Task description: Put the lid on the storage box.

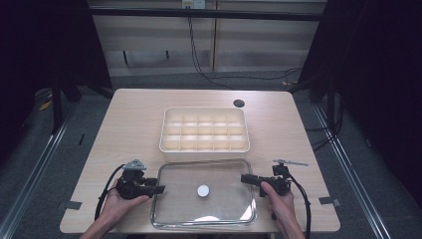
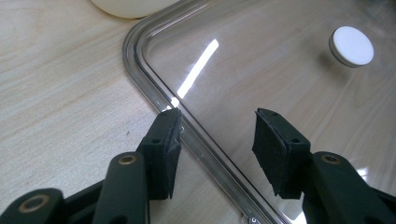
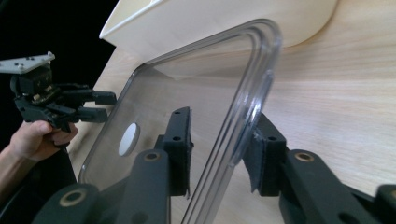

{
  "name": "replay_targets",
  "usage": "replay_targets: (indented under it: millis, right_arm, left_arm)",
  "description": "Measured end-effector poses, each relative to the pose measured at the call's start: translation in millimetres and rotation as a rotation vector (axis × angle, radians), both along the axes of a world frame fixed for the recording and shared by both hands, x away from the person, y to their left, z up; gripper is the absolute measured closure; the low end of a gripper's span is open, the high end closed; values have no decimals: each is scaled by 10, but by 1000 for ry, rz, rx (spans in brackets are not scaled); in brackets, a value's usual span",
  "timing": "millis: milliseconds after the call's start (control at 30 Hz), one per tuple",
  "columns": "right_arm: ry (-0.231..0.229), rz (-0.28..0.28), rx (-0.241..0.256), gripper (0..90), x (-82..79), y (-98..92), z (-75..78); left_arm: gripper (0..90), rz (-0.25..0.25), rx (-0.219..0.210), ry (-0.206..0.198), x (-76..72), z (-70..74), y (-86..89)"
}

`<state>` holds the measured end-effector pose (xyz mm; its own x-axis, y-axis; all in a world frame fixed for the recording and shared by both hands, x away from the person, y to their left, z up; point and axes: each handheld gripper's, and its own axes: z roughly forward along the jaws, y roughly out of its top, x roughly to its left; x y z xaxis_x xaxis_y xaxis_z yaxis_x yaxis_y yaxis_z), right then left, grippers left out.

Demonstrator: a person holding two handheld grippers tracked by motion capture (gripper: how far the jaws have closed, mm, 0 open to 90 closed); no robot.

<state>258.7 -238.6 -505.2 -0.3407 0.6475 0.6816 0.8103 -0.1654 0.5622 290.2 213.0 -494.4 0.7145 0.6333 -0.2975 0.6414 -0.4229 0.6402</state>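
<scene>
- Lid [image 1: 219, 179] of clear plastic flat on table [image 1: 129, 124], just in front of tray [image 1: 204, 129]; white knob [image 1: 203, 190] at centre.
- Left gripper [image 1: 158, 189] at lid's left edge, jaws spread, one either side of rim [image 2: 154, 79], gripping nothing.
- Right gripper [image 1: 245, 178] at lid's right edge, jaws apart astride rim [image 3: 254, 88]; touching or not, cannot tell.

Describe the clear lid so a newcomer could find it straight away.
On the wooden table, look at the near edge, in front of the cream compartment tray. The clear lid lies flat there between the two tools, a transparent rounded rectangle with a small white round knob at its centre.
</scene>
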Motion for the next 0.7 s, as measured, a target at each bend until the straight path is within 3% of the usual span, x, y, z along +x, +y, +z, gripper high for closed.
replay_targets:
  millis: [200,433,700]
  right_arm:
    - [-22,-18,-4,683,6,1,25]
    - [-70,-3,-19,708,-10,13,91]
    - [-100,-3,18,734,-18,1,123]
  left_arm:
    - [492,-2,-5,2,-2,-2,3]
    - [407,28,9,-12,-1,1,7]
    - [335,38,4,-10,16,-2,22]
